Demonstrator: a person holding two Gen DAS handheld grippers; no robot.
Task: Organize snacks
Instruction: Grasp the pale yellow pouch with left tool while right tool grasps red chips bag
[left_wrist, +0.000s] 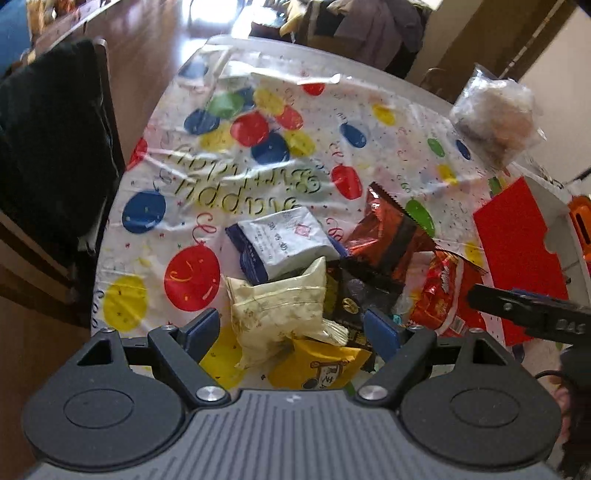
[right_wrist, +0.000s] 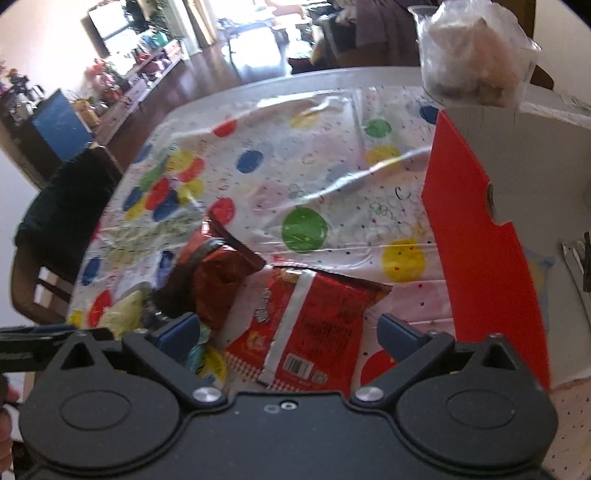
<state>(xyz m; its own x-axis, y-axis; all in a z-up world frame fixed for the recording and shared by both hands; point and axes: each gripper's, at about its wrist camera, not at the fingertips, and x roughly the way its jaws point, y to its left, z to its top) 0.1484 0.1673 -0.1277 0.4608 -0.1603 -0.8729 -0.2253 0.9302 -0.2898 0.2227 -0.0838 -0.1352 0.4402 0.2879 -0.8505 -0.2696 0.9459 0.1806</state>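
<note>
A heap of snack packets lies on a balloon-print tablecloth (left_wrist: 155, 236). In the left wrist view my left gripper (left_wrist: 291, 326) hangs open over a cream packet (left_wrist: 277, 306), with a yellow packet (left_wrist: 317, 363) just below it and a white-and-navy packet (left_wrist: 284, 240) beyond. A black packet (left_wrist: 358, 295) and a dark red foil packet (left_wrist: 388, 240) lie to the right. In the right wrist view my right gripper (right_wrist: 291, 332) is open above a red packet (right_wrist: 310, 321) lying back side up, the dark red foil packet (right_wrist: 225, 280) to its left. The right gripper's finger (left_wrist: 524, 310) shows at the left view's right edge.
A red-and-white cardboard box (right_wrist: 480, 229) stands at the right of the table, with a clear bag of pale snacks (right_wrist: 476, 55) on its far end. A dark chair (left_wrist: 51, 147) stands at the table's left side. Wooden floor and furniture lie beyond.
</note>
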